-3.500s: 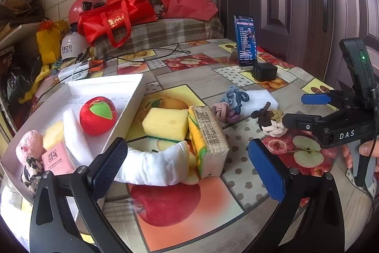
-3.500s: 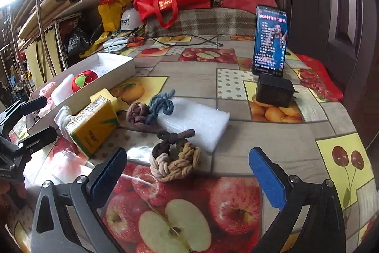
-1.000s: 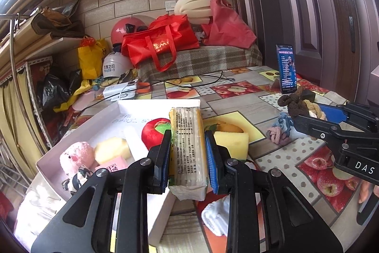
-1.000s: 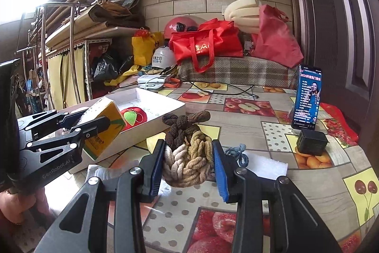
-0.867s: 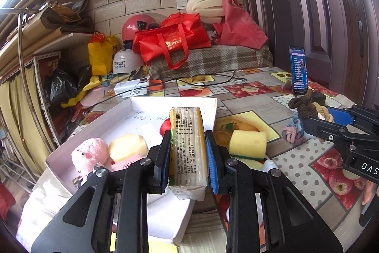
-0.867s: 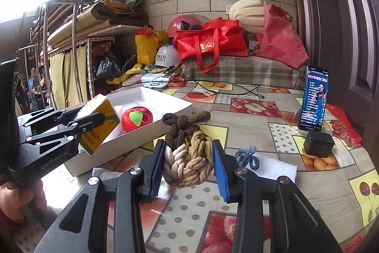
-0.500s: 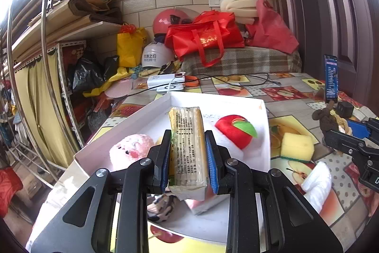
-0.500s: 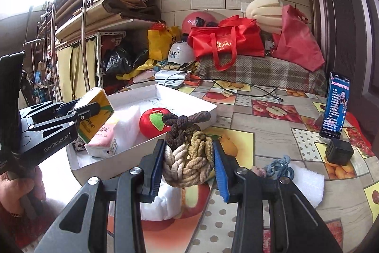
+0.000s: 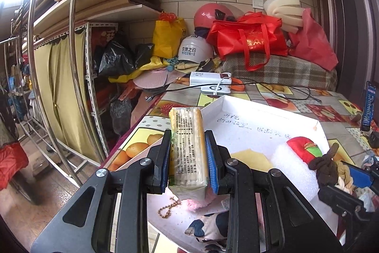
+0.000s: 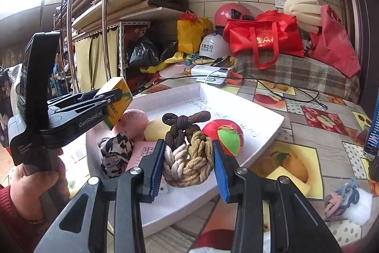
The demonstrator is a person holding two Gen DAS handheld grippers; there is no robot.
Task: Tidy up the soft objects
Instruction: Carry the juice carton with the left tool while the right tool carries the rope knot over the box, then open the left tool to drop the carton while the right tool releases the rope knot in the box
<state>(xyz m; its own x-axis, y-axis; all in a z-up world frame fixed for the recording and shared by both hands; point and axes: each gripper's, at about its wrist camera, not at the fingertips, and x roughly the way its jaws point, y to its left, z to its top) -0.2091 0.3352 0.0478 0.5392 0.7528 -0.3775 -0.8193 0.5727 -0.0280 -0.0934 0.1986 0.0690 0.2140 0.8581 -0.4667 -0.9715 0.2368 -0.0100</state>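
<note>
Claws both carry loads over the white tray point(image 10: 265, 134) for dropping in: left claw point(image 9: 188, 159) clamps the tissue pack point(image 9: 187, 146), right claw point(image 10: 188, 168) pinches the knotted rope toy point(image 10: 187, 153) above the tray's near edge.

A red bag point(image 9: 248, 39) sat on a checked cloth point(image 9: 279, 70), beside a white helmet point(image 9: 194, 50) and a yellow bag point(image 9: 167, 37).

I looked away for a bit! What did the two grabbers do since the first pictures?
The left gripper picked up the yellow tissue pack; the right gripper took the brown-and-beige braided rope knot. Both carried them over the white tray. The red plush apple stayed inside.
</note>
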